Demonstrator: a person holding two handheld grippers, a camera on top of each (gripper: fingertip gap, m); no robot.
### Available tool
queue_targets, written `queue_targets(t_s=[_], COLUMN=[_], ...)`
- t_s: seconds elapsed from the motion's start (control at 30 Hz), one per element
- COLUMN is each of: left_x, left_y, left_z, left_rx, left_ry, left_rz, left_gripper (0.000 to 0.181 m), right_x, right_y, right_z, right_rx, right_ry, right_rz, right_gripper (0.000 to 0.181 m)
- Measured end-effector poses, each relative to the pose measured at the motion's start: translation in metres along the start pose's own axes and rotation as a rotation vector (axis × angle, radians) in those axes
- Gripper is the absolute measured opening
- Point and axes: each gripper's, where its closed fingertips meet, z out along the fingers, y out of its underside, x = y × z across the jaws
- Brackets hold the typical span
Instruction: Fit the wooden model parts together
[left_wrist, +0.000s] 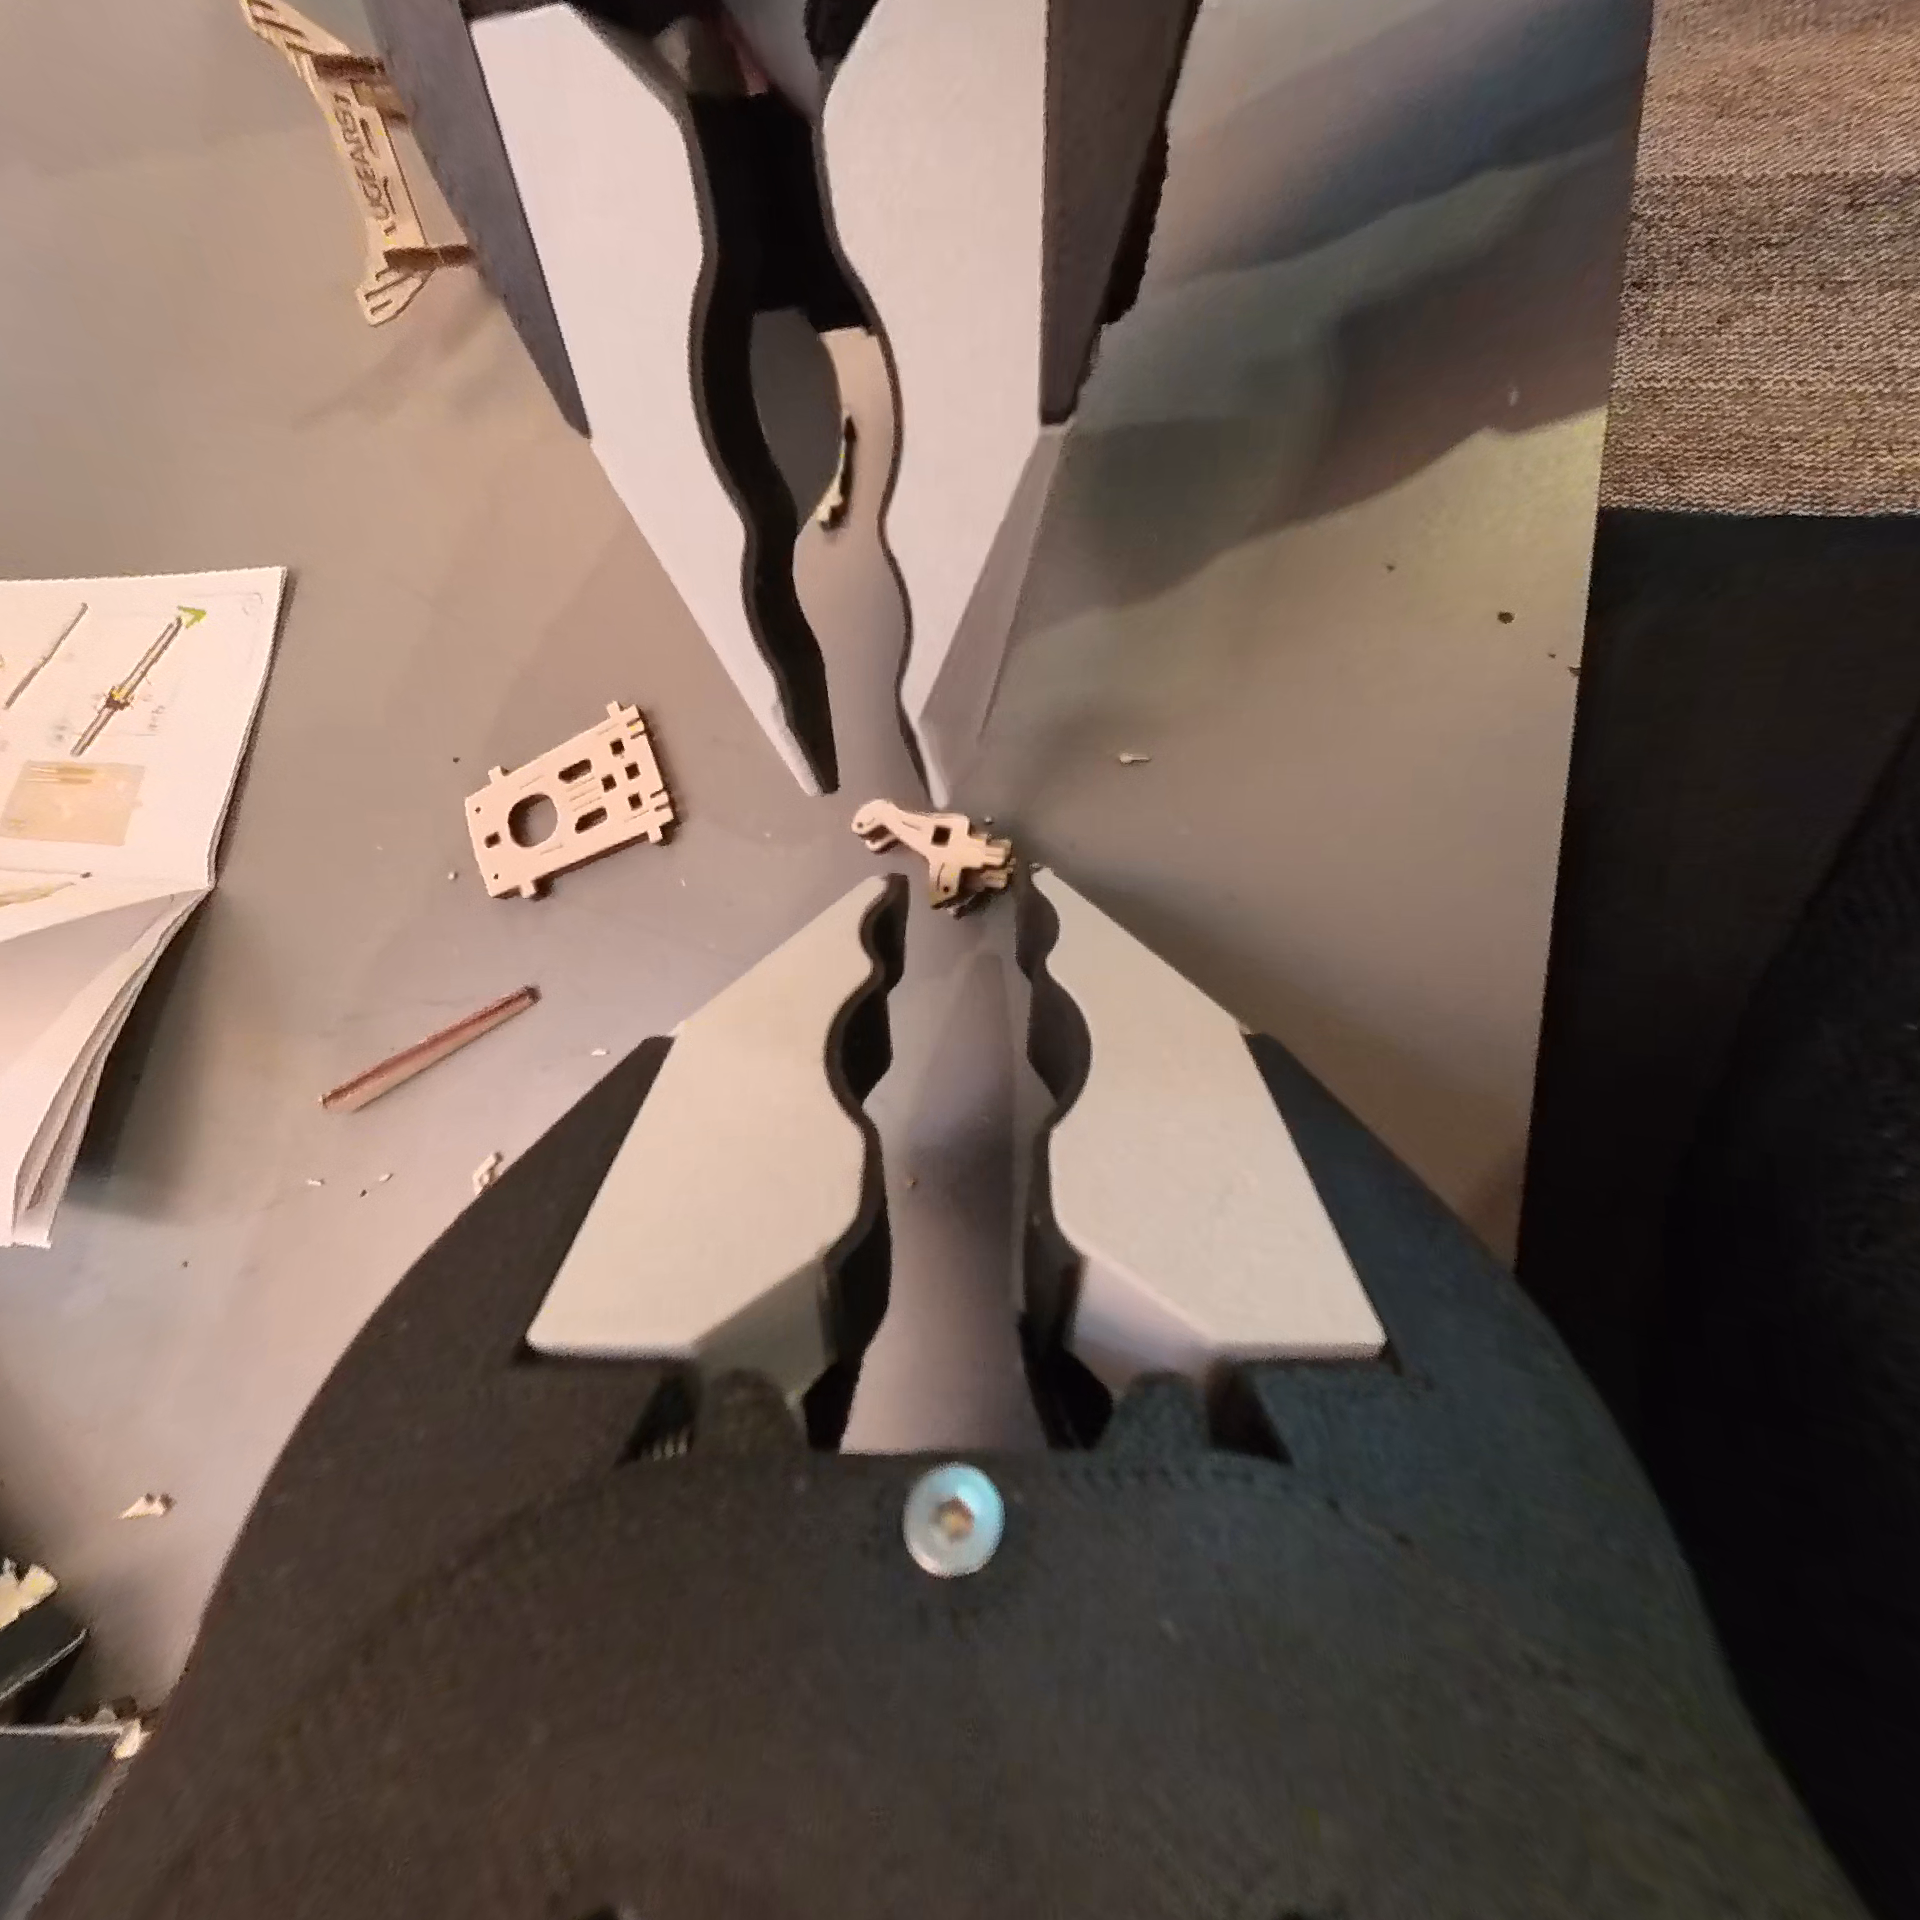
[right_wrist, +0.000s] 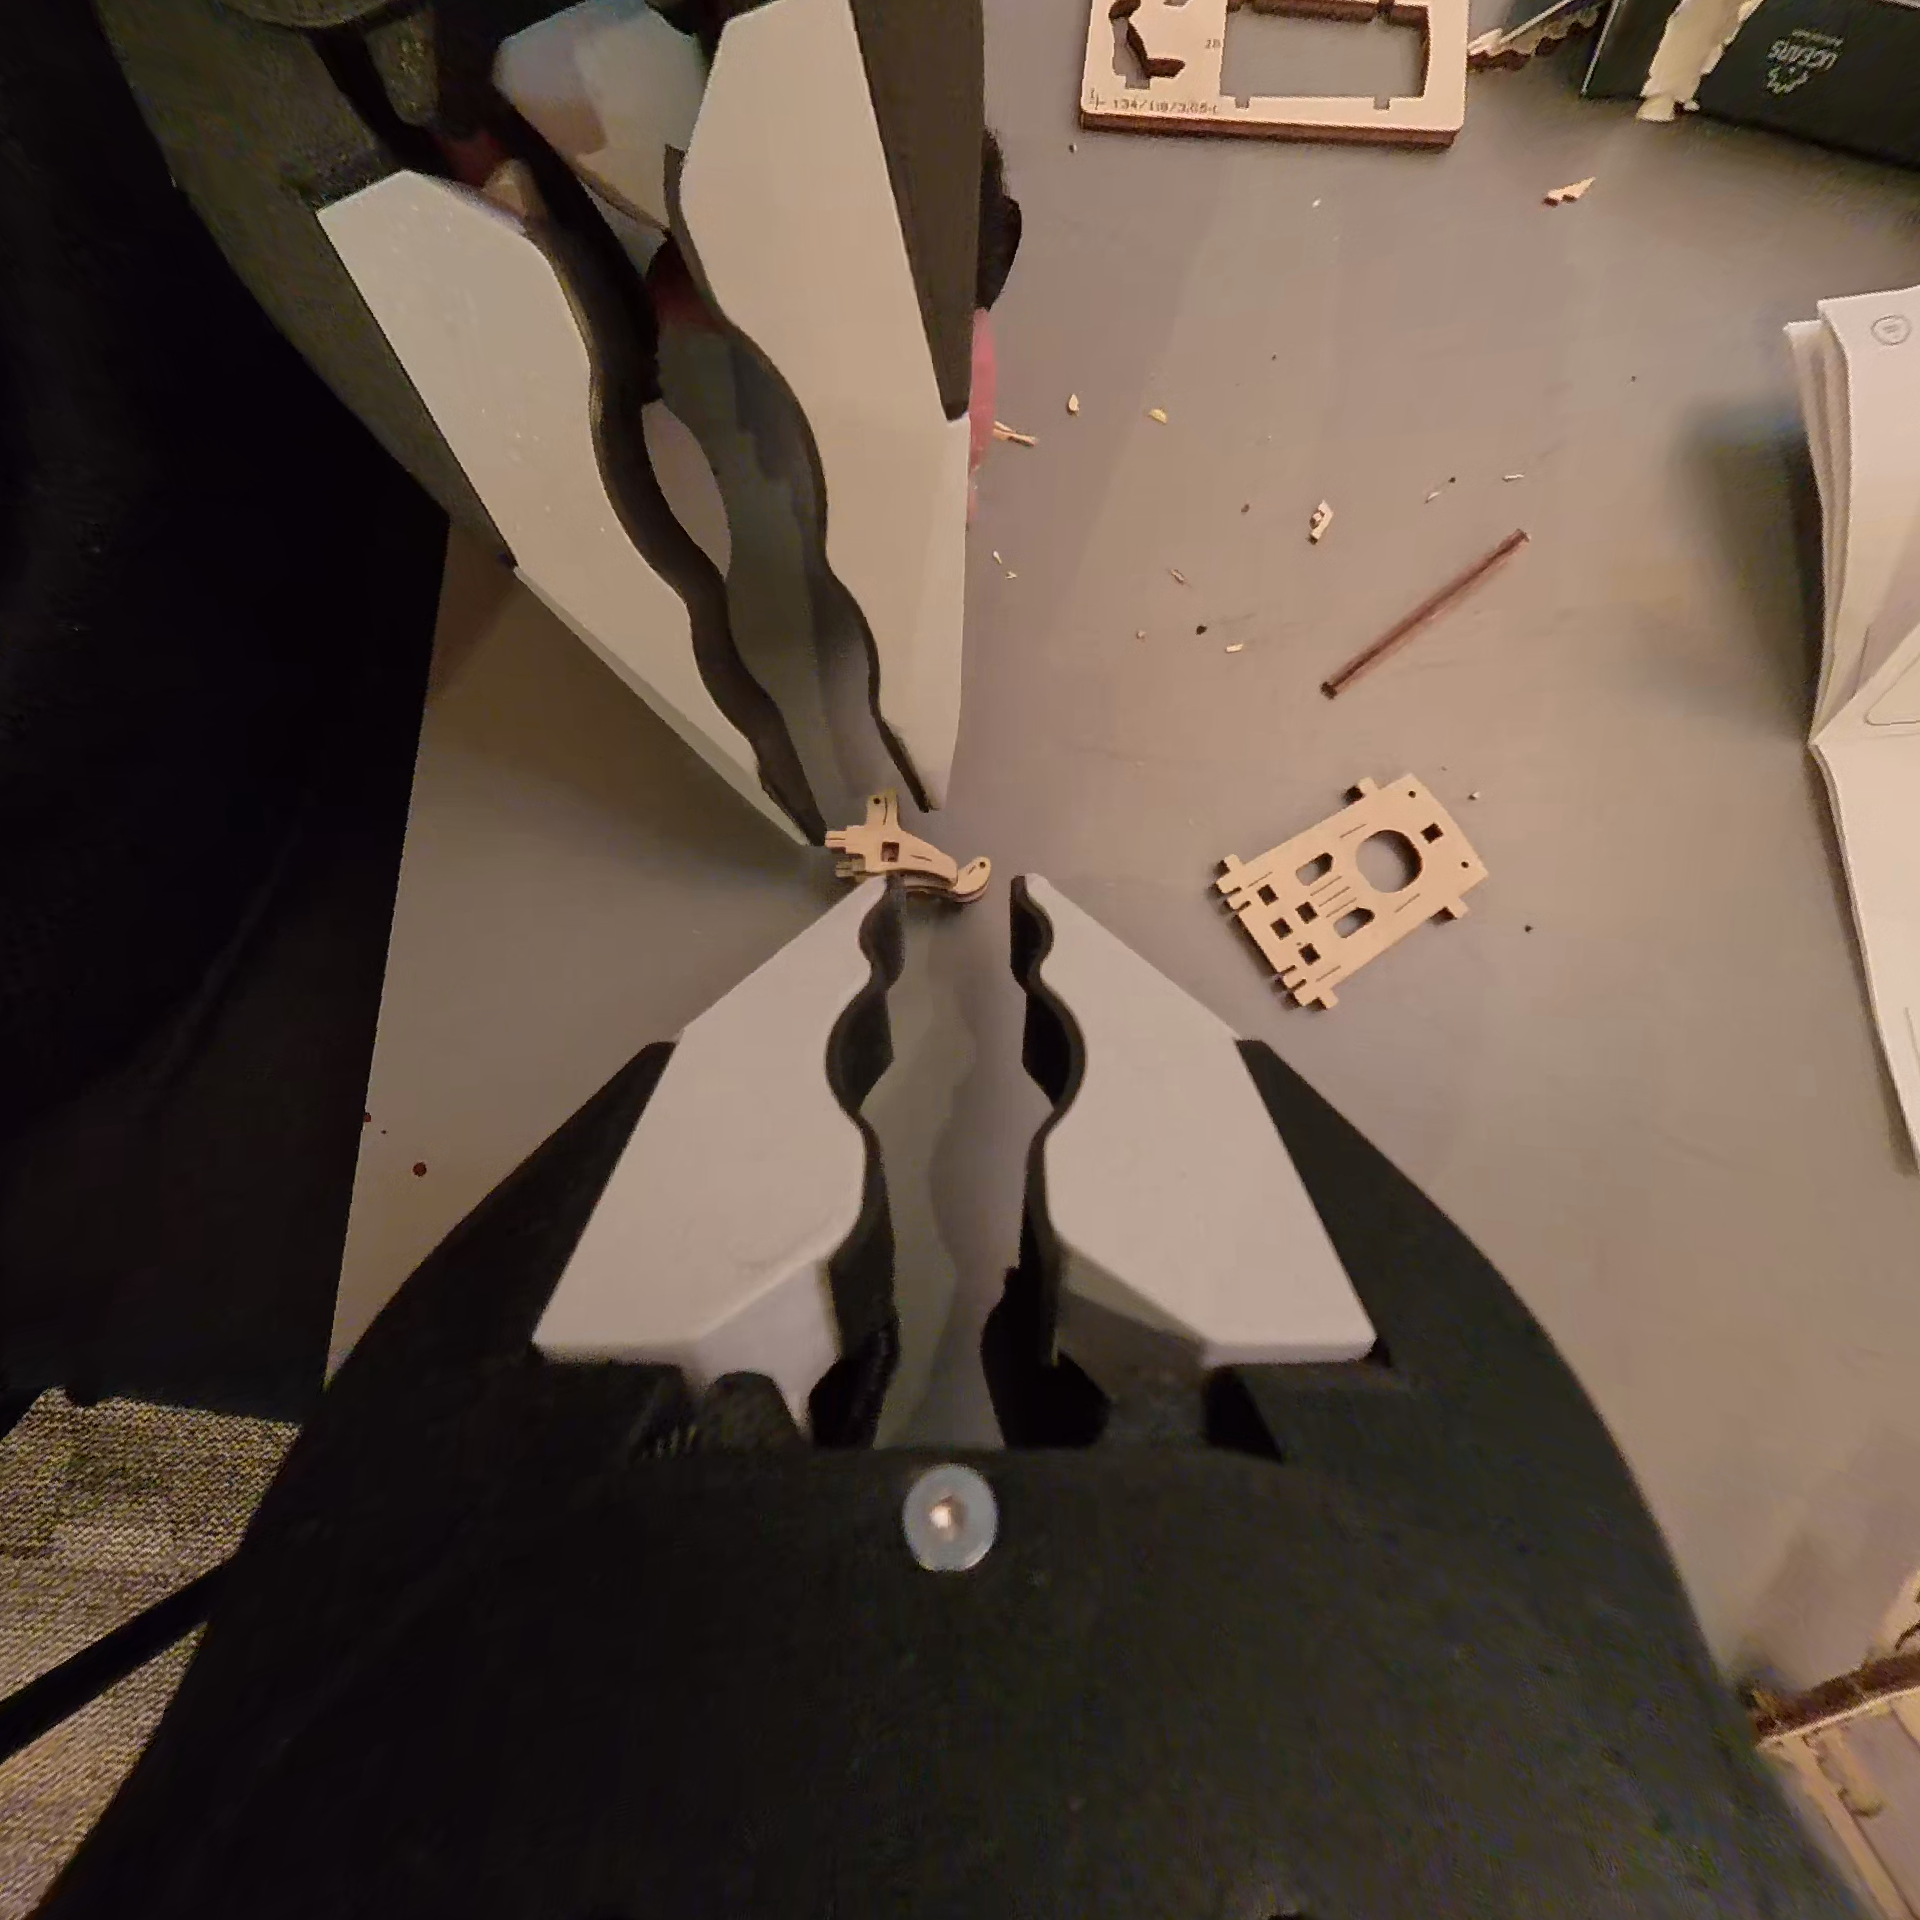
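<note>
A small pale wooden assembly (left_wrist: 940, 852) with a hook-shaped end sits just above the grey table (left_wrist: 312, 468), between the tips of both grippers. My left gripper (left_wrist: 964, 881) points down at it with its jaws narrowly apart. The assembly's blocky end fills the gap between them, so it looks gripped. My right gripper (right_wrist: 956, 886) faces it from the other side, jaws slightly apart around the hook end (right_wrist: 961, 875); its left fingertip (right_wrist: 883, 904) touches the wood. The assembly also shows in the right wrist view (right_wrist: 883, 847). A flat wooden plate (left_wrist: 571, 805) with cut-outs lies loose nearby.
A thin brown rod (left_wrist: 431, 1047) and an open instruction booklet (left_wrist: 114, 779) lie beside the plate. A part-built wooden model (left_wrist: 384, 177) stands at the back. A laser-cut sheet frame (right_wrist: 1273, 73) and dark boxes (right_wrist: 1766, 62) lie farther off. The table edge (left_wrist: 1558, 831) runs close by, with wood crumbs scattered about. The tips of both grippers are at nearly the same place. Between my right fingertips and the flat wooden plate (left_wrist: 571, 805) there is roughly 7 cm. Seen from the right wrist view (right_wrist: 1350, 884) as well.
</note>
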Motion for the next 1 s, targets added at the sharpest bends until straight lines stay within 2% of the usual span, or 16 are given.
queue_targets(t_s=[0.23, 0.8, 1.0], left_x=[-0.0021, 0.0012, -0.0009], left_y=[-0.0036, -0.0044, -0.0022], left_z=[-0.003, -0.0008, -0.0031], left_rx=[0.016, 0.007, -0.002], left_ry=[-0.013, -0.01, -0.006], left_rz=[0.007, 0.07, 0.052], left_gripper=[0.012, 0.012, 0.021], right_x=[0.0004, 0.0004, -0.0007], right_y=[0.0014, 0.0025, 0.0006], right_z=[-0.0016, 0.0007, -0.0018], right_rx=[0.006, 0.017, 0.033], right_ry=[0.0, -0.002, -0.002], right_rz=[0.015, 0.025, 0.041], right_gripper=[0.016, 0.014, 0.016])
